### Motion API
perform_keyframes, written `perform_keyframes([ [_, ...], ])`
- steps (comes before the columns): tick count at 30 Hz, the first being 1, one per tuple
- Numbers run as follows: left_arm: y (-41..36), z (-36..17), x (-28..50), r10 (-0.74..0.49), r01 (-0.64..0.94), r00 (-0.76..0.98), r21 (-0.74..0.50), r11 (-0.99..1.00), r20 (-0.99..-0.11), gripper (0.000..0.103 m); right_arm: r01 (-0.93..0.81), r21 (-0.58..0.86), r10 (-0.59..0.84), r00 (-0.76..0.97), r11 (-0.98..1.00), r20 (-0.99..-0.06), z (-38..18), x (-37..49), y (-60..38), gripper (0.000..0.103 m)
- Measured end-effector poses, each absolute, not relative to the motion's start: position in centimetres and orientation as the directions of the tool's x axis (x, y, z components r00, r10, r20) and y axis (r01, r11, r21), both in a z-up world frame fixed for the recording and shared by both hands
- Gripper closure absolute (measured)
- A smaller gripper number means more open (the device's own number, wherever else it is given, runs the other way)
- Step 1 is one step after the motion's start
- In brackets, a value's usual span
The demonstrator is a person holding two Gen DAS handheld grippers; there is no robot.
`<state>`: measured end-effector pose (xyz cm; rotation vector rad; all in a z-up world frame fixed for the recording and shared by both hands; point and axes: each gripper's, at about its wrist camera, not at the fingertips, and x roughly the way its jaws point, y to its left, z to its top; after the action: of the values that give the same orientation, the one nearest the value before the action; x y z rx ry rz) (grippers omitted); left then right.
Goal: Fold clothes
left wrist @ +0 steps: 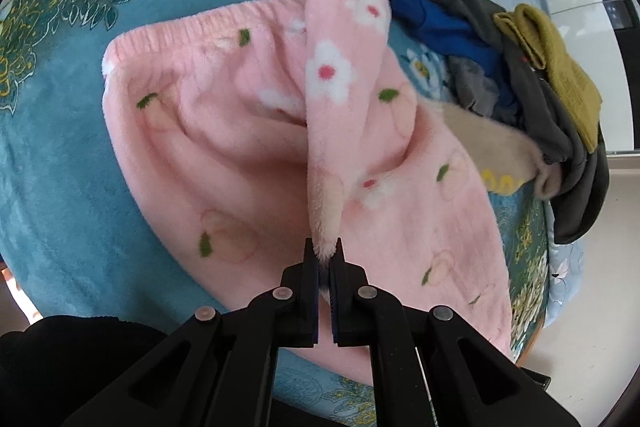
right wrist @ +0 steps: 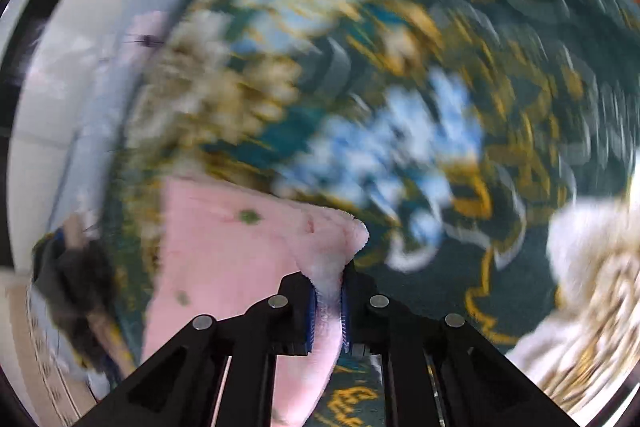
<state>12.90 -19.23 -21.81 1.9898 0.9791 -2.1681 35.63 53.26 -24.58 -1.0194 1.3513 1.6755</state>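
Two grippers are clamped on one pink fleece garment [left wrist: 248,155], which lies across the centre of the left wrist view on a teal patterned blanket [left wrist: 72,155]. Left gripper [left wrist: 325,251]: jaws closed on a raised fold of the pink fleece that stands up from the middle of the frame toward the top. Elastic waistband edge [left wrist: 192,27] lies at upper left, flat on the blanket. Right gripper [right wrist: 329,287]: jaws pinched on a pink corner at lower centre of its view; that view is heavily blurred. Bare blanket lies open along the left and top of the left wrist frame. At right, a pile of other clothes [left wrist: 520,75], grey, blue, olive and cream, sits touching the garment's right edge. Beyond the pile, the blanket's edge drops to pale floor [left wrist: 592,287] at far right.
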Motion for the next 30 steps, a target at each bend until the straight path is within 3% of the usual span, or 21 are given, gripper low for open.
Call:
perform_keyframes([
  [7,-20.1,-21.5,13.1,0.423,0.451,-0.277,-0.506,-0.735,-0.863,0.098,-0.927,0.334,0.060,-0.348,-0.174,-0.936,-25.3,35.2,53.0,0.093],
  [9,-20.8,-21.3,13.2,0.441,0.457,-0.322,-0.545,-0.703,-0.838,0.091,-0.930,0.317,0.060,-0.333,-0.183,-0.941,-25.2,34.9,53.1,0.093],
  [11,-21.9,-21.2,13.2,0.452,0.477,-0.369,-0.583,-0.657,-0.812,0.072,-0.934,0.307,0.062,-0.322,-0.181,-0.945,-25.2,34.7,53.1,0.093],
  [13,-23.2,-21.2,12.9,0.446,0.501,-0.418,-0.611,-0.614,-0.791,0.069,-0.939,0.290,0.064,-0.306,-0.184,-0.950,-25.1,34.5,53.0,0.092],
  [16,-24.2,-21.0,11.1,0.400,0.520,-0.449,-0.598,-0.610,-0.799,0.056,-0.945,0.262,0.065,-0.278,-0.194,-0.958,-25.2,33.9,53.0,0.092],
  [25,-24.1,-22.5,3.2,0.366,0.526,-0.477,-0.593,-0.610,-0.799,0.047,-0.956,0.233,0.058,-0.246,-0.179,-0.967,-25.0,33.7,53.0,0.092],
  [30,-22.7,-22.6,1.2,0.328,0.473,-0.397,-0.498,-0.727,-0.857,0.050,-0.961,0.216,0.058,-0.229,-0.171,-0.972,-24.9,33.7,52.9,0.092],
])
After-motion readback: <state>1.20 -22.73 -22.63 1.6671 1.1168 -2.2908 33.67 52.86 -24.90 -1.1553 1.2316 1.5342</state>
